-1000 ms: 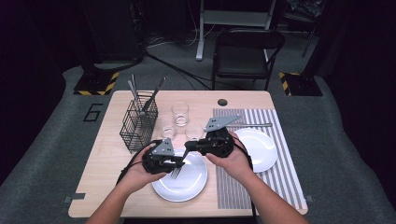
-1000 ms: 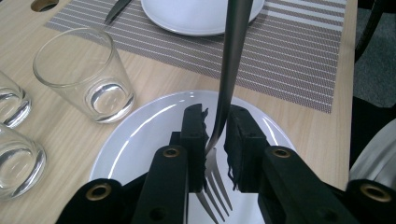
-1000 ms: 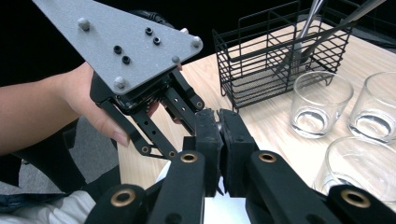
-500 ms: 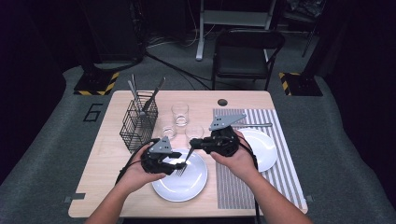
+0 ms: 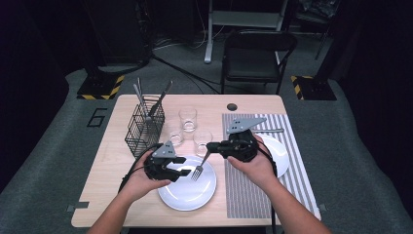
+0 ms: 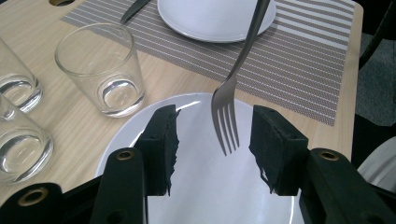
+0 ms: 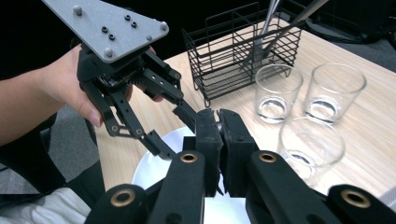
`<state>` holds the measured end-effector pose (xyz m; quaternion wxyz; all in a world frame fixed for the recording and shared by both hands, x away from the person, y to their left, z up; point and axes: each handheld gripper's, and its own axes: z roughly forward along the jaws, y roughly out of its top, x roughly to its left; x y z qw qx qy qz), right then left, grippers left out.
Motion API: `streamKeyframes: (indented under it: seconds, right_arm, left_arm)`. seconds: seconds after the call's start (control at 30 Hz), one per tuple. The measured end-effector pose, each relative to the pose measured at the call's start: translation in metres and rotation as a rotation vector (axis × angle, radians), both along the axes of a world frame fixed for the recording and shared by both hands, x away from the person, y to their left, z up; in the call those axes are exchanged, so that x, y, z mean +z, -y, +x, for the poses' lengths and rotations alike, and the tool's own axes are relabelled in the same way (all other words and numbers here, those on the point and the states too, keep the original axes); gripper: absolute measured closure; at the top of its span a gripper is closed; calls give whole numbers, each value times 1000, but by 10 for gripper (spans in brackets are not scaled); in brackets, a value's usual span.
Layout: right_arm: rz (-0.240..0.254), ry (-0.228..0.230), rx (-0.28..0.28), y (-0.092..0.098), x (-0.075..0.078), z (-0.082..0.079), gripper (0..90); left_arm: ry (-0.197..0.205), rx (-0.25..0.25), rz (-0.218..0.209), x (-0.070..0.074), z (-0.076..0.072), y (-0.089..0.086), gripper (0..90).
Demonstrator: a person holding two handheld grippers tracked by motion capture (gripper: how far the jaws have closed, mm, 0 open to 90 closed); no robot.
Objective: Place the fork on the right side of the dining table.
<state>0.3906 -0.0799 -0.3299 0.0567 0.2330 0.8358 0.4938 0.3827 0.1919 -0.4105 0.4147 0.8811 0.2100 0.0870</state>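
A: Handed over since the earlier frame: left gripper (image 5: 184, 166) jaws just opened, fork (image 5: 200, 165) hanging free between them.

B: Right gripper (image 5: 212, 146) clamped on handle, tines over near plate (image 5: 187, 197). Placing left.

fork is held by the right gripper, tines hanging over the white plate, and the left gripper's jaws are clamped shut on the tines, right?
Not quite. The left gripper is open: in the left gripper view, its pads stand apart on both sides of the fork, touching nothing. The right gripper does hold it over the white plate.
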Motion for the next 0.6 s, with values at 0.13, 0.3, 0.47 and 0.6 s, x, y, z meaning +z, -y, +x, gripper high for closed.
streamKeyframes:
  seconds: [0.13, 0.3, 0.47, 0.6]
  right_arm:
    - [-6, 1, -16, 6, 1, -1, 872]
    - [-16, -5, -42, 14, 1, -2, 872]
    - [-25, -4, -64, 24, 0, -3, 872]
    - [-32, -3, -89, 31, 0, -6, 872]
  left_arm:
    - [-2, 9, -1, 0, 0, -2, 512]
    - [0, 15, -14, 1, 2, -4, 510]
    - [-9, 20, -28, 3, 4, -5, 495]
    - [-14, 28, -40, 3, 7, -4, 483]
